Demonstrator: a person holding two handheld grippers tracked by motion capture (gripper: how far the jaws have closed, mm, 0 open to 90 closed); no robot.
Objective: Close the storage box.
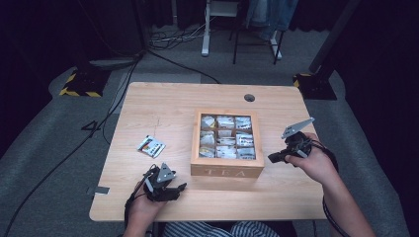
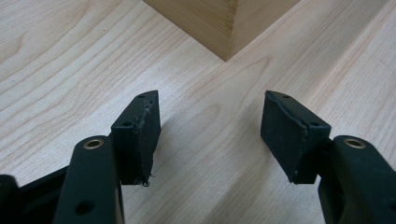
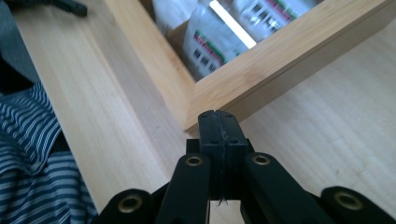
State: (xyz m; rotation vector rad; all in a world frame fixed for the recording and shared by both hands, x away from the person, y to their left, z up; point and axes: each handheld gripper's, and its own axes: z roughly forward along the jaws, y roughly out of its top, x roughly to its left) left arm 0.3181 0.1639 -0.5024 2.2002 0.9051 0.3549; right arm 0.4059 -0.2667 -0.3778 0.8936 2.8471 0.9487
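Right in the middle of the desk [image 1: 163,103] sits a wooden tea box [image 1: 227,170] with a see-through lid, and little tea bags [image 1: 227,137] lie in rows inside it. The right gripper [image 1: 272,158] is just beside the box's right side, near the front corner — its jaws are pressed tight together with nothing between them. In the right gripper view the shut jaws point at the box's corner. The left gripper [image 1: 179,188] is low over the desk by the box's front left corner, not touching it — its jaws stand apart and hold nothing. One loose tea packet [image 1: 151,146] lies on the desk, well to the left of the box.
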